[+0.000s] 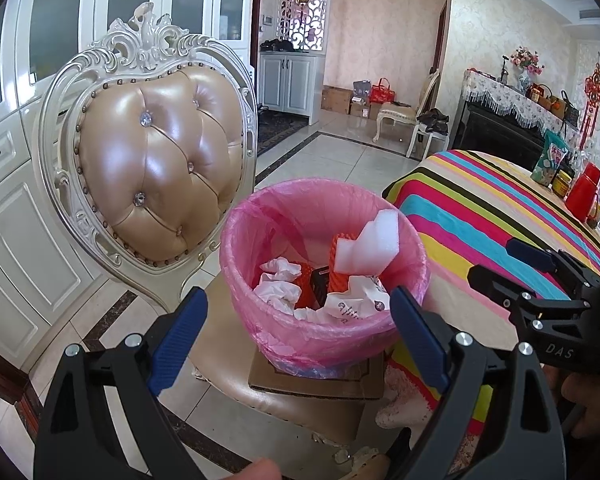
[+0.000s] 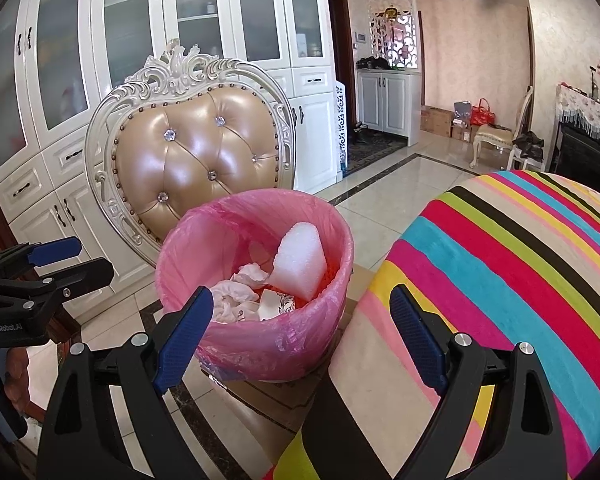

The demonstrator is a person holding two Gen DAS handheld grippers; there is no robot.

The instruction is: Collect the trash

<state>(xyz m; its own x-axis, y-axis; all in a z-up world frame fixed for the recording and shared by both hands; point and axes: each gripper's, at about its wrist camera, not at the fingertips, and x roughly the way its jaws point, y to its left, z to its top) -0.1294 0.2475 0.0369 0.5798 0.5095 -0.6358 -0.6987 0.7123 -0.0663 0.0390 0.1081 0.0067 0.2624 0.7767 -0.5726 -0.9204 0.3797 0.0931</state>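
Note:
A small bin with a pink liner (image 1: pixel 324 332) (image 2: pixel 260 340) stands on a piece of cardboard (image 1: pixel 320 384) on a chair seat. Inside lie a white foam block (image 1: pixel 368 248) (image 2: pixel 300 260), crumpled white paper (image 1: pixel 278 284) (image 2: pixel 236 300), printed wrapping (image 1: pixel 356 304) and something orange (image 1: pixel 338 256). My left gripper (image 1: pixel 300 336) hovers just in front of the bin, open, nothing between its blue pads (image 1: pixel 180 336). My right gripper (image 2: pixel 300 336) is open too, over the bin's near side and the table edge. Each gripper also shows at the other view's side: right gripper (image 1: pixel 516 268), left gripper (image 2: pixel 72 260).
A cream chair with a tufted tan back (image 1: pixel 156 176) (image 2: pixel 196 160) rises behind the bin. A table under a striped cloth (image 1: pixel 488 216) (image 2: pixel 500 264) stands to the right, carrying a snack bag (image 1: pixel 550 160) and red containers (image 1: pixel 584 192). White cabinets (image 2: pixel 140 40) line the left wall.

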